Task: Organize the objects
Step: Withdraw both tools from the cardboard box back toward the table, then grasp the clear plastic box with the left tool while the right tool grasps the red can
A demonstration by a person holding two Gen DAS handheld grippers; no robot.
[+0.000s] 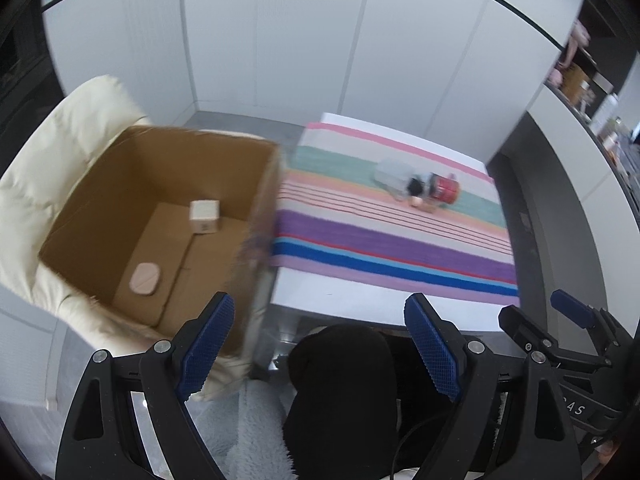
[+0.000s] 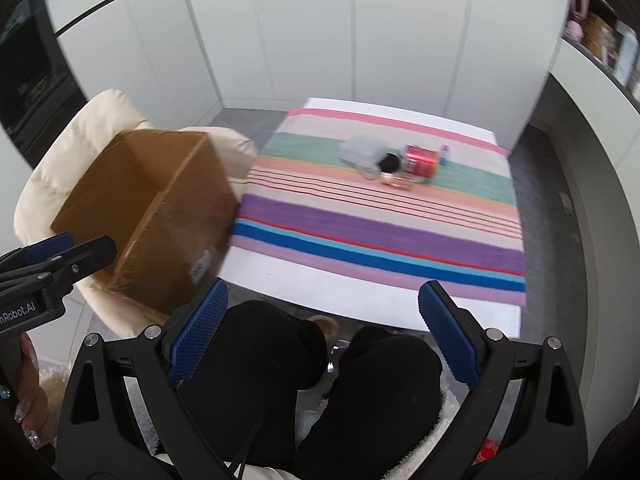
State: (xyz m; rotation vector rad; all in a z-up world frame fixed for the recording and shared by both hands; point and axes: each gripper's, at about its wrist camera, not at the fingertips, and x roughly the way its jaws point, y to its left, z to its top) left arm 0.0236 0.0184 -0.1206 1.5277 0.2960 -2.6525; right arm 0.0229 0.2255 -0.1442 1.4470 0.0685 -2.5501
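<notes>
Open brown cardboard box [image 1: 160, 216] on cream padded chair [image 1: 36, 184], just left of white surface [image 1: 360, 304]. Inside box: small pale cube-shaped carton [image 1: 205, 216] toward far wall, flat pink oval piece [image 1: 145, 279] on box floor nearer the camera. Striped multicolour cloth [image 2: 380, 232] spread over surface, right of box. On cloth, well right of box: clear plastic container [image 2: 362, 152], black round item [image 2: 389, 163], red cylindrical tin [image 2: 421, 161] lying on its side, small copper-coloured piece [image 2: 396, 181]; all bunched, blurred. Left claw [image 1: 320, 344] spread wide, empty, low beside box's near corner. Right claw [image 2: 324, 328] spread wide, empty, right of box.
</notes>
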